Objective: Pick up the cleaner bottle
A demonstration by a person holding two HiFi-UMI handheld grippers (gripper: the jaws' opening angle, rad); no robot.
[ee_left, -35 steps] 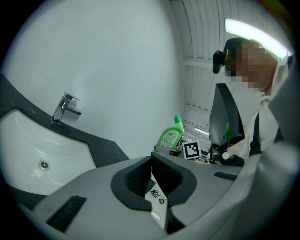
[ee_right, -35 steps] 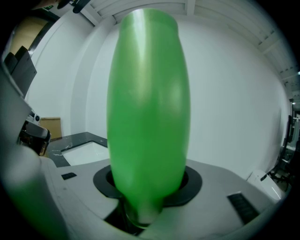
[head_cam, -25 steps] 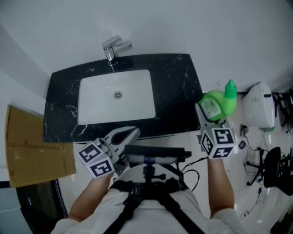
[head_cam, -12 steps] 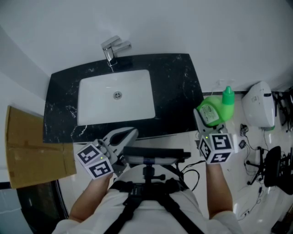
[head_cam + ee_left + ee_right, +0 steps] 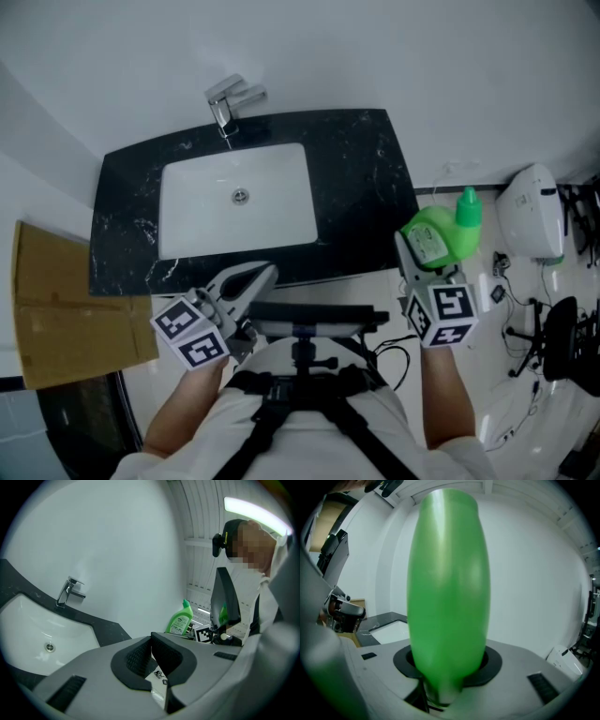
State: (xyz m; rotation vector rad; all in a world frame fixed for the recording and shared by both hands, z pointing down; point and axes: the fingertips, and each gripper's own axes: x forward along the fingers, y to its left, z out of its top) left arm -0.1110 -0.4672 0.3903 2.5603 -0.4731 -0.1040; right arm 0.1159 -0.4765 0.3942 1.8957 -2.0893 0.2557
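The green cleaner bottle (image 5: pixel 437 235) with a green cap hangs in the air to the right of the black counter, and my right gripper (image 5: pixel 422 253) is shut on its body. The right gripper view is filled by the bottle (image 5: pixel 449 588) standing up out of the jaws of the right gripper (image 5: pixel 445 677). My left gripper (image 5: pixel 251 279) sits at the counter's front edge, shut and empty. The left gripper (image 5: pixel 151 641) view shows its black pads meeting at the tips, with the bottle (image 5: pixel 179 619) far off to the right.
A black marble counter (image 5: pixel 366 178) holds a white sink (image 5: pixel 234 202) with a chrome tap (image 5: pixel 230 98). Flat cardboard (image 5: pixel 66 300) lies at the left. A white appliance (image 5: pixel 530 216) and cables (image 5: pixel 525 319) are on the floor at the right. A camera rig bar (image 5: pixel 314 317) is at my chest.
My right gripper has carried the bottle a little left and nearer to my body. The left gripper has hardly moved.
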